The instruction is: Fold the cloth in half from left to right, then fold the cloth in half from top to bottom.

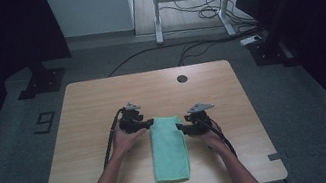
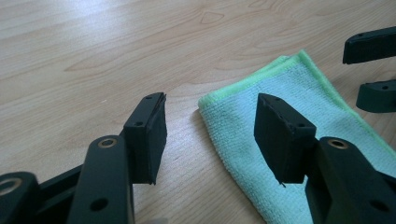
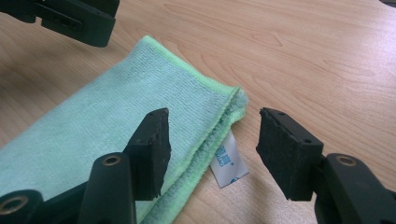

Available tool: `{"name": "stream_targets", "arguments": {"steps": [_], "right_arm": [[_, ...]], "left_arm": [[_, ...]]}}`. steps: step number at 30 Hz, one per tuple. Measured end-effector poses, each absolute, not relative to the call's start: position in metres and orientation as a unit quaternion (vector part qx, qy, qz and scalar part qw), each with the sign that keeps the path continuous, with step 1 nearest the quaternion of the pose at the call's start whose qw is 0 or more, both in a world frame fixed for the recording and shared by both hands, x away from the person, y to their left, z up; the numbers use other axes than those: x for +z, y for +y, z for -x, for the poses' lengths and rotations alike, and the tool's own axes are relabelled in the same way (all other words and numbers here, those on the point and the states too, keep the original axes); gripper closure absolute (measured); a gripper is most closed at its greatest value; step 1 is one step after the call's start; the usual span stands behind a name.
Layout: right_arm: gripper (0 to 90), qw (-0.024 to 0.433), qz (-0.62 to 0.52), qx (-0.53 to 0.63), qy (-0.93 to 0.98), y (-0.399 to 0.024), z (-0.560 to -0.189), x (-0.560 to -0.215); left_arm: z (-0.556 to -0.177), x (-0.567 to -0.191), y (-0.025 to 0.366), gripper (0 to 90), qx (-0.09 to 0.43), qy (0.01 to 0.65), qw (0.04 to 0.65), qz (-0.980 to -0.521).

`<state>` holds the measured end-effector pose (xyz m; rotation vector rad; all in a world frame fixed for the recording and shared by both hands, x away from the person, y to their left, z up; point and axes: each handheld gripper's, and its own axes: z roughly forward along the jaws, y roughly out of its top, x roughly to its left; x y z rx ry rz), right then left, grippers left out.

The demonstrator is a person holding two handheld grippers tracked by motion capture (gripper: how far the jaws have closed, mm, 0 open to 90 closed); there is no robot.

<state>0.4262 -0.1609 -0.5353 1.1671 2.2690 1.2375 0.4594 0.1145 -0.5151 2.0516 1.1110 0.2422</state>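
Lying folded into a long narrow strip, the green microfibre cloth rested flat on the wooden counter, a little right of its middle and running from the near edge toward the far side. The left tool sat at the cloth's far left corner, held in the person's left hand. In the left gripper view its jaws stood apart, one over bare wood and the other over the cloth's corner, with nothing pinched between them. The right tool sat at the far right corner, in the right hand. In the right gripper view its jaws were likewise apart, straddling the cloth's layered edge without pressing on it. A small white care label with blue print stuck out from under that edge, lying on the counter between the two jaws. Both tools pointed inward at each other across the cloth's far end.
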Motion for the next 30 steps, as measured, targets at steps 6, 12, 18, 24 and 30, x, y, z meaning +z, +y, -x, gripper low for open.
{"name": "stream_targets", "arguments": {"steps": [6, 12, 18, 24, 30], "right_arm": [[43.9, 0.150, -0.410, 0.428, 0.791, -0.159, -0.431, -0.539], [43.9, 0.155, -0.408, 0.427, 0.792, -0.155, -0.438, -0.535], [44.0, 0.154, -0.411, 0.428, 0.790, -0.155, -0.443, -0.539], [44.0, 0.152, -0.419, 0.424, 0.789, -0.156, -0.446, -0.543], [44.3, 0.147, -0.426, 0.426, 0.785, -0.157, -0.453, -0.550]], "left_arm": [[-0.463, -0.516, 0.114, 44.5, 0.094, 0.439, 0.386, -0.806], [-0.463, -0.517, 0.110, 42.7, 0.095, 0.429, 0.391, -0.809], [-0.468, -0.520, 0.108, 42.8, 0.088, 0.429, 0.393, -0.809], [-0.472, -0.519, 0.103, 43.2, 0.086, 0.426, 0.390, -0.812], [-0.474, -0.525, 0.099, 43.4, 0.085, 0.423, 0.376, -0.820]]}}
